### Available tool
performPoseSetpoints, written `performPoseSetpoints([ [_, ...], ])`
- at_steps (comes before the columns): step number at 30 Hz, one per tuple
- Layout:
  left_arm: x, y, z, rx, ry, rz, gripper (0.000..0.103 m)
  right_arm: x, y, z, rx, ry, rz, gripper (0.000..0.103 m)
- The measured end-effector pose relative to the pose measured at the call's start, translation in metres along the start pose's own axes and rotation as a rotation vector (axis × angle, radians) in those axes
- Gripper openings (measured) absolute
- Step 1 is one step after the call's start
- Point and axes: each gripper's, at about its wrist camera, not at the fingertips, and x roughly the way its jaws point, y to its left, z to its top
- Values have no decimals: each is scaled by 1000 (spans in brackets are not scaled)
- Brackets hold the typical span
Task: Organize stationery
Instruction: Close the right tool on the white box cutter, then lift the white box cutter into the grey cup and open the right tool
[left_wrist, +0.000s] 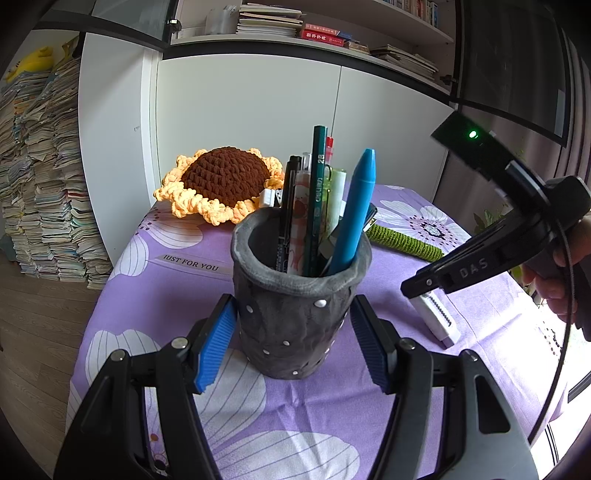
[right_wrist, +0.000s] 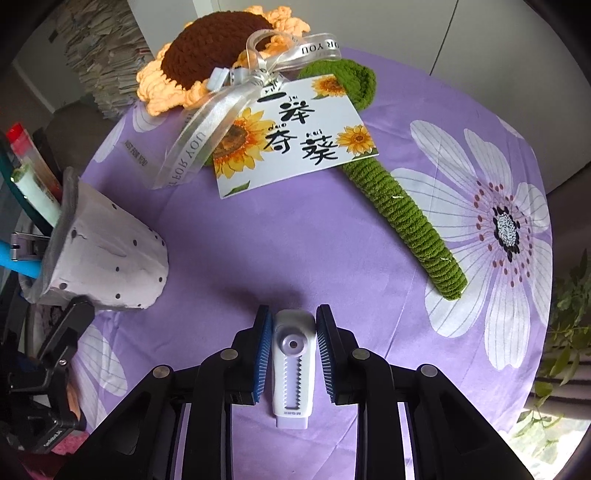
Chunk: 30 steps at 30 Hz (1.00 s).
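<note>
step: white correction tape (right_wrist: 293, 363) being gripped on purple cloth (right_wrist: 295, 236)
right gripper (right_wrist: 291, 354): clamped on tape, tape still lying flat
left gripper (left_wrist: 291, 343): closed round grey pen pot (left_wrist: 295, 295), steadied
next: tape to be lifted, dropped into pot beside pens

The right gripper (right_wrist: 291, 354) clasps a white correction tape (right_wrist: 293, 369) lying on the purple floral tablecloth (right_wrist: 295, 240).
</note>
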Motion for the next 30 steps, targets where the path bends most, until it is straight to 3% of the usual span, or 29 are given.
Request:
performPoseSetpoints([
  [9, 0, 0, 0, 0, 0, 0, 63, -47, 19, -22, -59, -140, -18, 26],
  [23, 1, 0, 1, 2, 1, 1, 63, -143, 52, -34, -134, -460, 55, 25],
  [30, 1, 0, 1, 1, 1, 1, 63, -177, 78, -32, -214, -531, 135, 25],
])
